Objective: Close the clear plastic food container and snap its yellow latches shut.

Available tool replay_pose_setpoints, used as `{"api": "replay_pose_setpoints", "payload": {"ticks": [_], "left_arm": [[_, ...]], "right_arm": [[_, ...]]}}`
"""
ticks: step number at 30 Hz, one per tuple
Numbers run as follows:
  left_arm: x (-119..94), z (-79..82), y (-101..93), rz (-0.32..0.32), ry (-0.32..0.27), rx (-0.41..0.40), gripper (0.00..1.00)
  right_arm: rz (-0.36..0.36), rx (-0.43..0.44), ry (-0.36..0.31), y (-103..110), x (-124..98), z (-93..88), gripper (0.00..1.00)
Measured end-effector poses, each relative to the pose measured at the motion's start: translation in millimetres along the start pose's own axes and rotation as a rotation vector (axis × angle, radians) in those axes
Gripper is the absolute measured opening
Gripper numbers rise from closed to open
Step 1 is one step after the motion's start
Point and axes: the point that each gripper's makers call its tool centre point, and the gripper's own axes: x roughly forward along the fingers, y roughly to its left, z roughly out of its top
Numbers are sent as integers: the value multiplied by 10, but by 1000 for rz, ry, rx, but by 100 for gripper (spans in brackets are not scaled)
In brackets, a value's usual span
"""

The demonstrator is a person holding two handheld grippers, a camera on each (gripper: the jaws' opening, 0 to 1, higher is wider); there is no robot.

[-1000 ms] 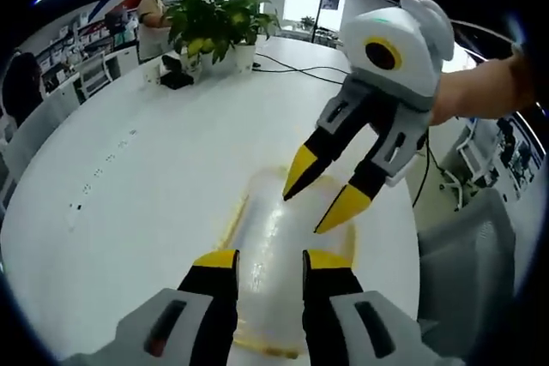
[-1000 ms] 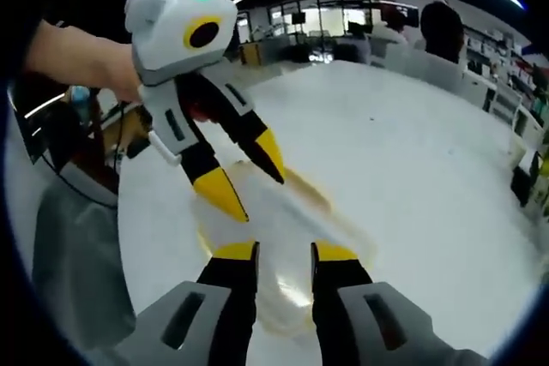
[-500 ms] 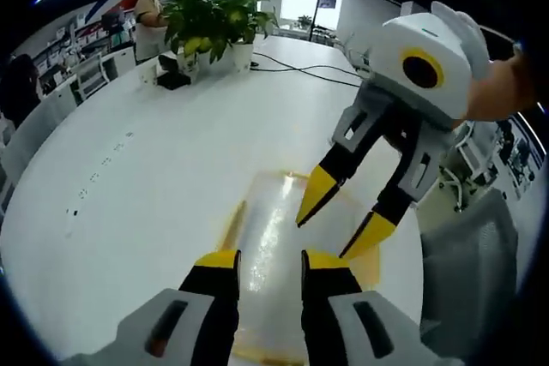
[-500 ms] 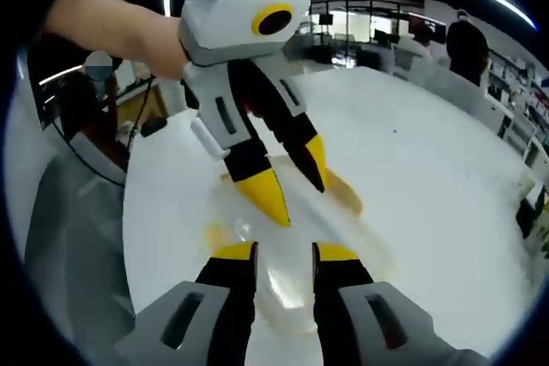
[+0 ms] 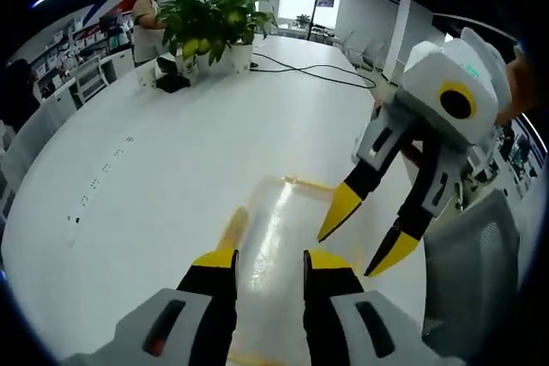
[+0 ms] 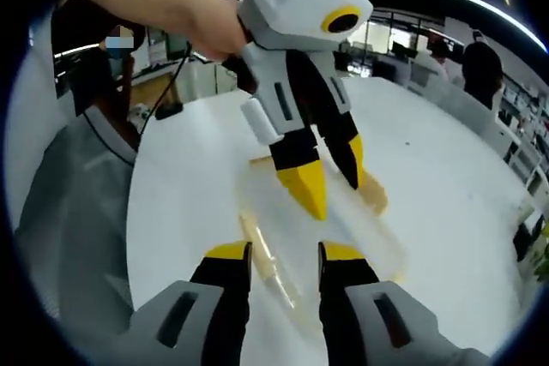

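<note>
Container [image 5: 283, 237] lies on the surface [image 5: 154, 152], beneath both hand-held grippers, left [image 5: 268, 256] and right [image 6: 283, 250], jaws apart and empty. Best practice: steady the lid, then press each latch [image 5: 232, 229] squarely down.

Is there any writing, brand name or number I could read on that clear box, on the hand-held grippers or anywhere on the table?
No text can be read.
Clear container: no label or print shows.
Left hand-held gripper and right hand-held gripper: plain white, black and yellow, no wording.
White table: a row of small dark marks, too small to read.
</note>
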Motion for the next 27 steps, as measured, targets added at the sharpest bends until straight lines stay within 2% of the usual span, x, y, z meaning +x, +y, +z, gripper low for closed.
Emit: {"api": "replay_pose_setpoints", "payload": {"ticks": [3,11,18,22,27], "left_arm": [[16,49,36,8,-6,7,23],[84,43,40,-8,20,24,24],[126,100,91,-15,22,27,24],[154,22,109,-27,58,14,27],[159,15,100,-48,63,8,29]], "right_arm": [[-1,-25,0,10,-1,-9,29],[-4,-19,-18,13,-10,-4,30],[-7,-13,-27,9,-15,-4,29],[-7,-9,-28,6,-20,-8,29],[-8,-16,-27,18,-19,-10,30]]}}
